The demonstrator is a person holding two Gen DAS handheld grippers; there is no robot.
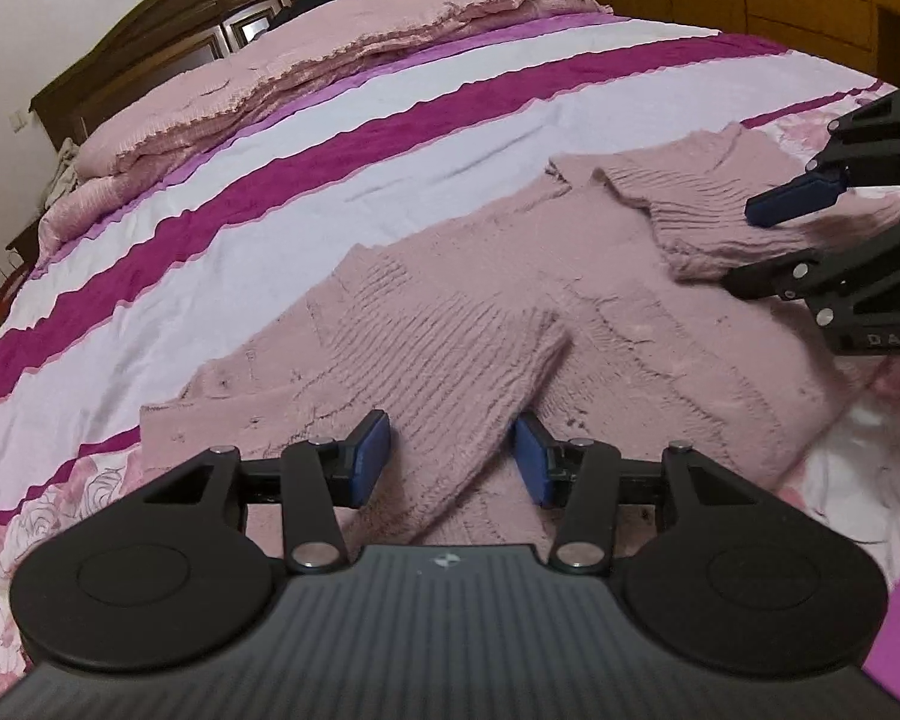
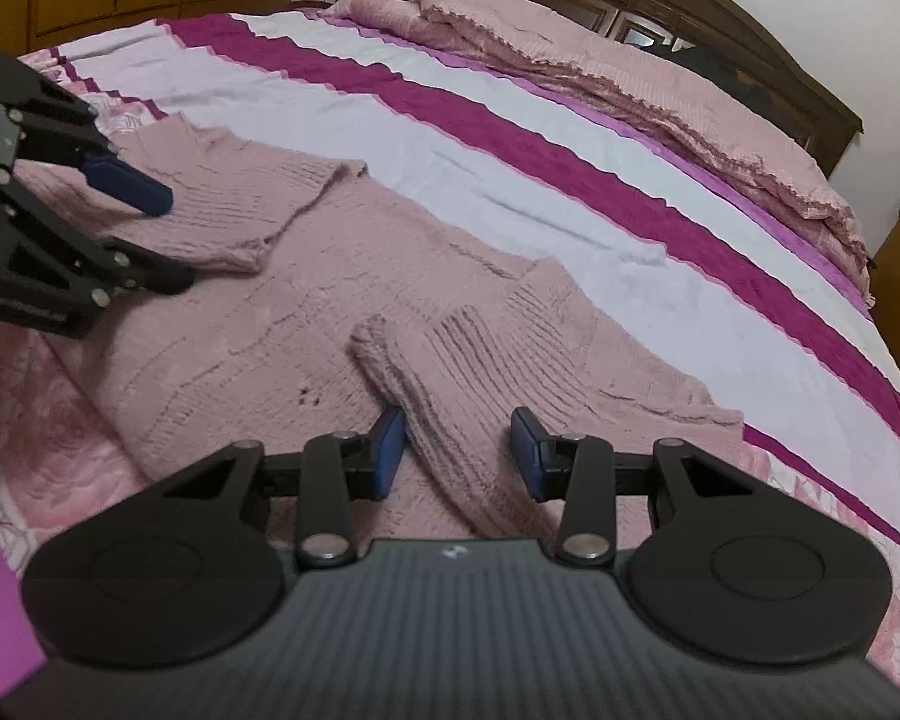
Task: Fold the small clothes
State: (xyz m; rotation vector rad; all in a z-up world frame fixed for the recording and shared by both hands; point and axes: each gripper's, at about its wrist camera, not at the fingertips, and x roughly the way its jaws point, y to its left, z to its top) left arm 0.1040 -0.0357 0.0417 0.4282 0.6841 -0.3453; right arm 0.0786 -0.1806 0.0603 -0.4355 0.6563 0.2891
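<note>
Fingers apart on both grippers, left gripper and right gripper each straddling a folded-in sleeve of the pink ribbed knit sweater, lying flat across the striped bed, sleeves running diagonally inward.

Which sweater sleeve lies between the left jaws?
The sleeve folded across the sweater's body below the left gripper; the other sleeve lies by the right gripper.

dusty pink ribbed sweater, magenta-and-white striped bedspread
</note>
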